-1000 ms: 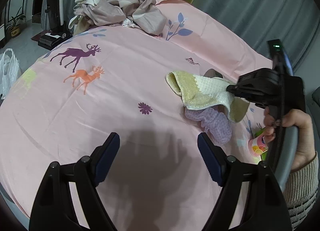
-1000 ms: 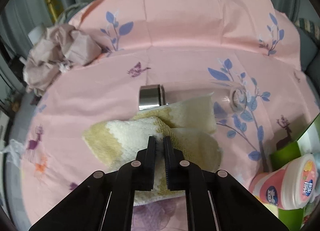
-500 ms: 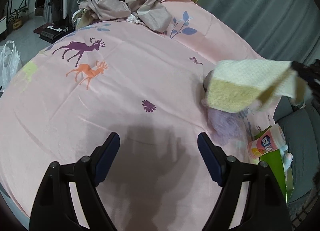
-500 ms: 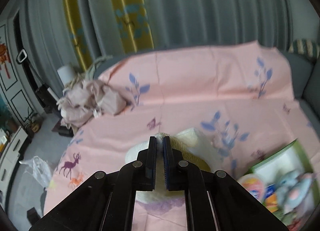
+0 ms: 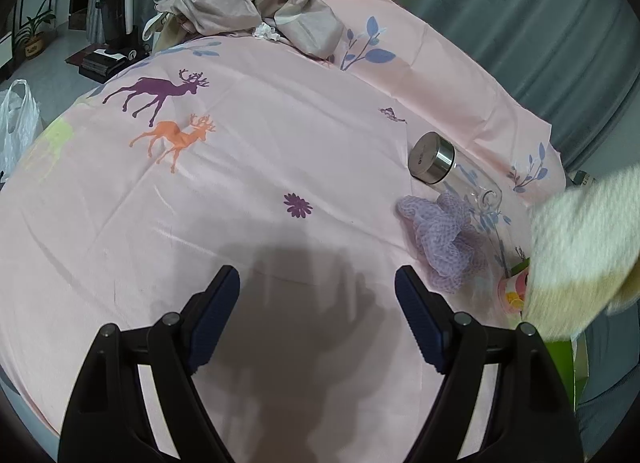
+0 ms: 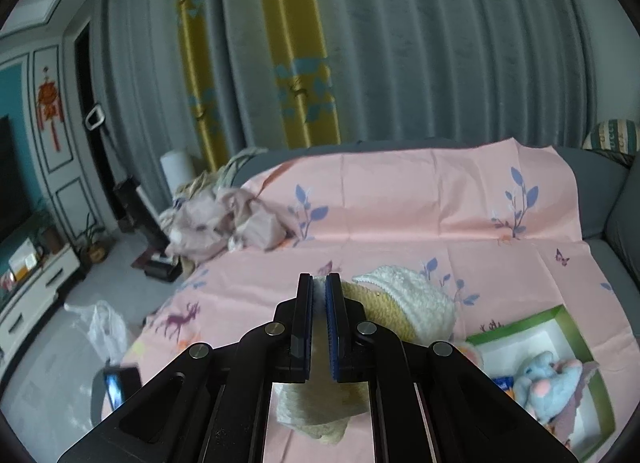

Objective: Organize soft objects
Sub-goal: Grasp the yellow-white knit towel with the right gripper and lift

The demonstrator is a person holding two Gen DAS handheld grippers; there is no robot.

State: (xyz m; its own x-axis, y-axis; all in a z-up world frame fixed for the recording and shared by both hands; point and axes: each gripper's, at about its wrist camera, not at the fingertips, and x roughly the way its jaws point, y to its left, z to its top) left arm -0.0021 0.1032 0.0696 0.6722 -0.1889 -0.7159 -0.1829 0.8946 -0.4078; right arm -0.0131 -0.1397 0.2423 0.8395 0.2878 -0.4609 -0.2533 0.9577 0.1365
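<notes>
My right gripper [image 6: 319, 287] is closed tight on the fluffy yellow-and-white towel [image 6: 404, 303]. The towel hangs in the air above the pink sheet [image 6: 400, 199], its long side drooping down under my fingers. My left gripper [image 5: 318, 303] is wide open and holds nothing. A purple mesh sponge [image 5: 444, 239] lies beside a glass bottle [image 5: 452, 171] with a metal cap.

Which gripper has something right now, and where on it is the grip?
The right gripper is shut on the yellow-and-white towel, pinching a fold at its edge; the rest hangs. The left gripper is open, empty.
</notes>
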